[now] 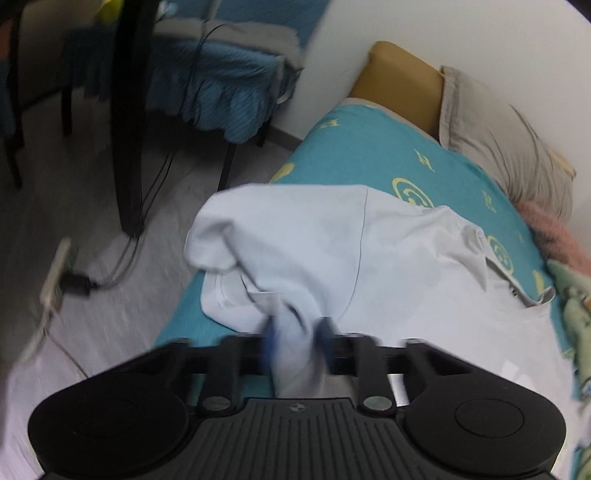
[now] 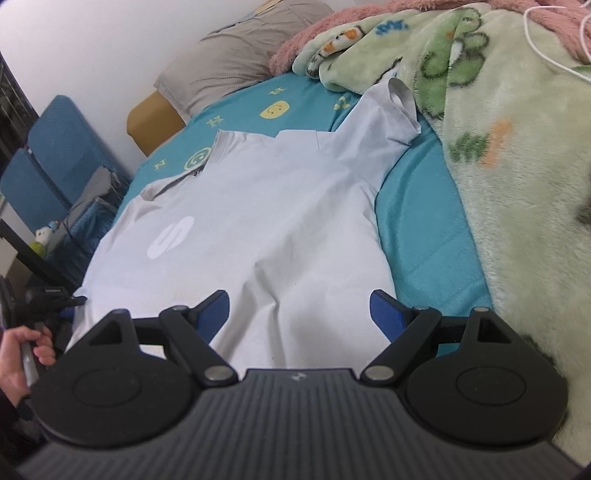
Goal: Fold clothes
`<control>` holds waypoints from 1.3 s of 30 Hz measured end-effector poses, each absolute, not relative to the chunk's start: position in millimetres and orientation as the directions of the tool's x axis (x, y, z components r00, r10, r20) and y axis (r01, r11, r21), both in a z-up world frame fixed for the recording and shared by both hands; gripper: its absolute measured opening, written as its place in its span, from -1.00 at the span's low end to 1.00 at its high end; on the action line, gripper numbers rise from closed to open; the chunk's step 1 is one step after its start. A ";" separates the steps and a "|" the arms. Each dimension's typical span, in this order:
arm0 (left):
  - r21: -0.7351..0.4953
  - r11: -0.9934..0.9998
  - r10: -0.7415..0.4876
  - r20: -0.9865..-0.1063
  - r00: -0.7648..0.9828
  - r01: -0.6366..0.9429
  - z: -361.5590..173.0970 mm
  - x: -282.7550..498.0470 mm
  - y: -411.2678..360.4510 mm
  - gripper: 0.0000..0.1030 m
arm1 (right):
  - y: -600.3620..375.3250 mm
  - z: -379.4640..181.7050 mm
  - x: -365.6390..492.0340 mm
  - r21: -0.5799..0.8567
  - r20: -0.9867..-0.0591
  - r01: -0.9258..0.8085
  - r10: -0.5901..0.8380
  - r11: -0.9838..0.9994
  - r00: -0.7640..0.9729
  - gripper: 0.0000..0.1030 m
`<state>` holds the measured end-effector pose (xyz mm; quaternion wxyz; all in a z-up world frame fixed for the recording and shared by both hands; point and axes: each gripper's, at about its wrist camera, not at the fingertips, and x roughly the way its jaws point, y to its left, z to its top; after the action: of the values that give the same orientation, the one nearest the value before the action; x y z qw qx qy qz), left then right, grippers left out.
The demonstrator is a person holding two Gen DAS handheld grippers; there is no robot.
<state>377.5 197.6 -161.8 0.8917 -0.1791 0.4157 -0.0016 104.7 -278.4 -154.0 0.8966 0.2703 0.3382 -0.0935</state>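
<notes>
A pale grey polo shirt (image 2: 266, 206) with a white oval logo (image 2: 170, 236) lies front up on the teal bed sheet (image 2: 417, 229), collar toward the pillow. In the left wrist view my left gripper (image 1: 297, 336) is shut on a bunched fold at the shirt's (image 1: 295, 240) side, near the bed's edge; the cloth is pinched between the blue pads (image 1: 325, 332) and that side is rumpled. My right gripper (image 2: 299, 301) stands open just above the shirt's lower part, with nothing pinched. The left gripper (image 2: 55, 295) and the hand (image 2: 22, 354) that holds it show at the right wrist view's left edge.
A green fleece blanket (image 2: 509, 184) with a pink one (image 2: 332, 26) lies heaped on the bed's right side. A grey pillow (image 2: 229, 62) rests against a tan headboard (image 2: 155, 118). Beside the bed are bare floor (image 1: 110, 295), cables, a power strip (image 1: 55, 277), a black post (image 1: 129, 110) and blue chairs (image 2: 55, 147).
</notes>
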 end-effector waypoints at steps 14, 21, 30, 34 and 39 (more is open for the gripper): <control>0.057 0.998 0.040 -0.705 0.708 0.000 -150.0 388.3 132.4 -0.15 | -275.5 -147.8 111.8 0.342 -0.606 0.321 -0.054 0.883 0.794 0.64; 0.012 0.996 -0.061 -0.666 0.743 0.093 -92.9 308.9 106.7 0.62 | -268.4 -131.8 107.4 0.316 -0.555 0.278 -0.061 0.907 0.830 0.64; -0.046 0.969 -0.224 -0.566 0.794 0.241 -21.7 150.9 54.8 0.89 | -259.9 -102.5 74.0 0.316 -0.480 0.233 -0.057 0.920 0.875 0.64; -0.065 0.956 -0.273 -0.558 0.784 0.287 -22.4 98.2 37.0 0.90 | -253.4 -95.1 60.0 0.298 -0.464 0.217 -0.057 0.930 0.884 0.64; -0.032 0.955 -0.260 -0.568 0.780 0.295 -35.6 65.1 23.5 0.90 | -255.5 -91.5 53.1 0.300 -0.445 0.219 -0.067 0.929 0.893 0.64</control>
<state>65.1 23.5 -35.6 0.9431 0.0293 0.2967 -0.1473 53.1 -255.5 -91.5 0.9573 0.1735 0.2188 -0.0746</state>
